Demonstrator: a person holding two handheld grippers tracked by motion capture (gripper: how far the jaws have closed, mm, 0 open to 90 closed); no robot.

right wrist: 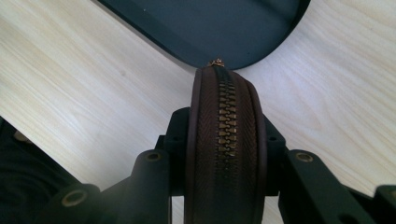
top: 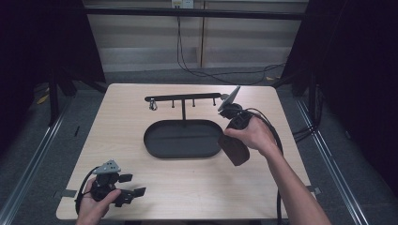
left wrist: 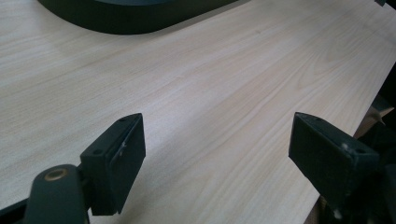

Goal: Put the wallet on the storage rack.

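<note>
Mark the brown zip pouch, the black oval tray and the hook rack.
brown zip pouch (right wrist: 226,140), right gripper view, on its zipper.
black oval tray (top: 183,152), high view, on its near rim.
hook rack (top: 187,97), high view, on its crossbar.

We look down from the high view, above the near edge of the table (top: 141,197), facing forward over the whole top to the far wall. The left gripper view sits low at the near left corner, close over the wood, facing right and away; the dark tray (left wrist: 130,18) edges its top. The right gripper view hangs close above the tray (right wrist: 210,28) at its right end, looking steeply down. All three share the tray (top: 183,140) and the surrounding wood.
</note>
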